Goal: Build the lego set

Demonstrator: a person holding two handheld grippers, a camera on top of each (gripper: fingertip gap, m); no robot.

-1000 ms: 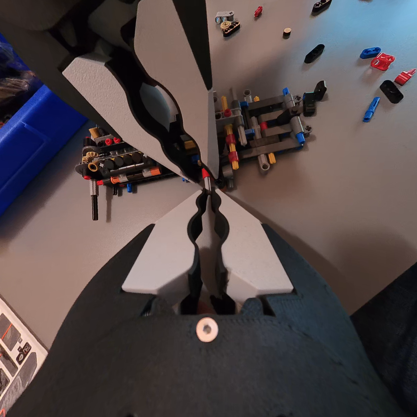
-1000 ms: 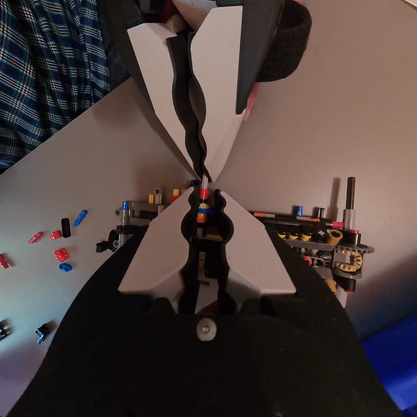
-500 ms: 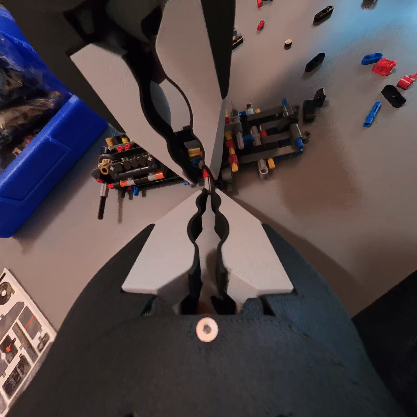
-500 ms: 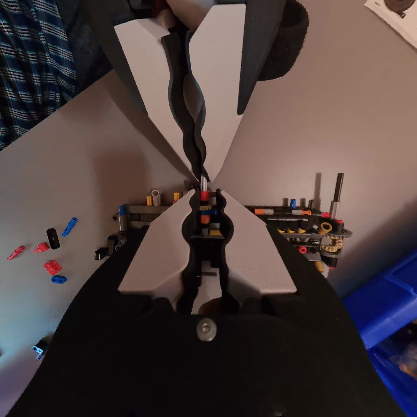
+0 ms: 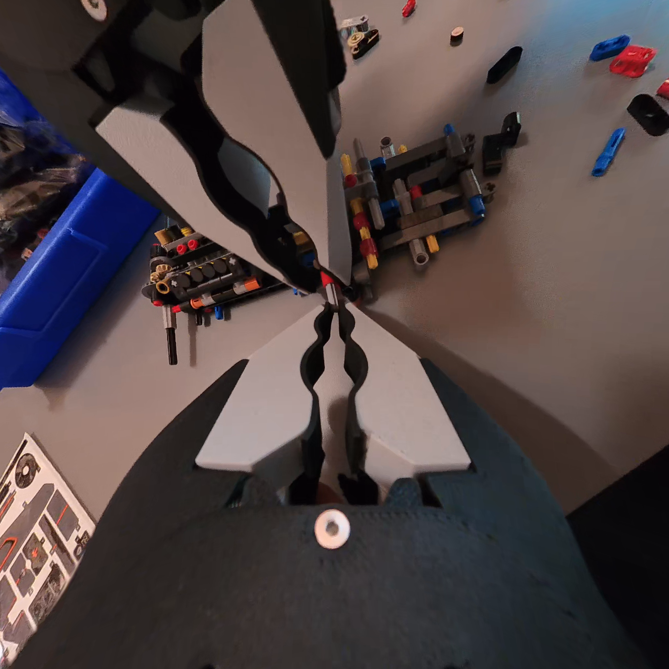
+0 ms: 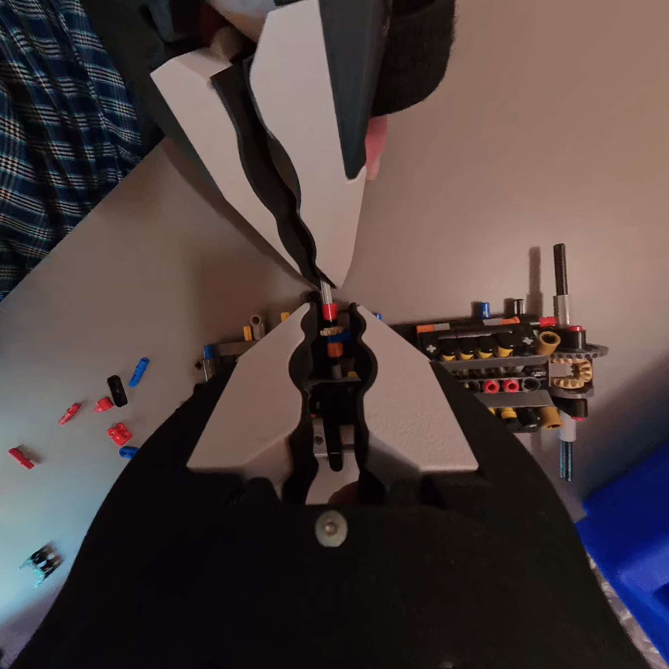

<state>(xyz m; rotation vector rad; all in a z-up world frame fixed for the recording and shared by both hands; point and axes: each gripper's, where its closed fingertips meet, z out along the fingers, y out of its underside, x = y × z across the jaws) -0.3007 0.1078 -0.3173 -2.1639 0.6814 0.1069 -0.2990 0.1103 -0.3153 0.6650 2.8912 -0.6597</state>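
Observation:
My left gripper (image 5: 333, 307) is shut on a thin grey axle (image 5: 331, 294) that sticks out of its tips. My right gripper (image 6: 331, 307) meets it tip to tip and is shut on a small black sub-assembly (image 6: 335, 398) with orange, blue and tan parts. A red bush (image 6: 329, 311) sits on the axle at the sub-assembly's end. In the left wrist view the right gripper (image 5: 325, 278) comes down from the top. In the right wrist view the left gripper (image 6: 325, 286) does the same. Both are held above the grey table.
A grey frame assembly (image 5: 416, 202) and a black gear assembly (image 5: 202, 275) lie on the table under the grippers. Loose red, blue and black pieces (image 5: 608, 152) lie scattered. A blue bin (image 5: 54, 271) and a printed sheet (image 5: 32, 525) lie at the left. A plaid sleeve (image 6: 54, 126) shows. The grippers are tip to tip, or close to it.
Both grippers stay tip to tip on the axle and sub-assembly. The pair has shifted and tilted a little above the table; the left gripper now leans more in the right wrist view.

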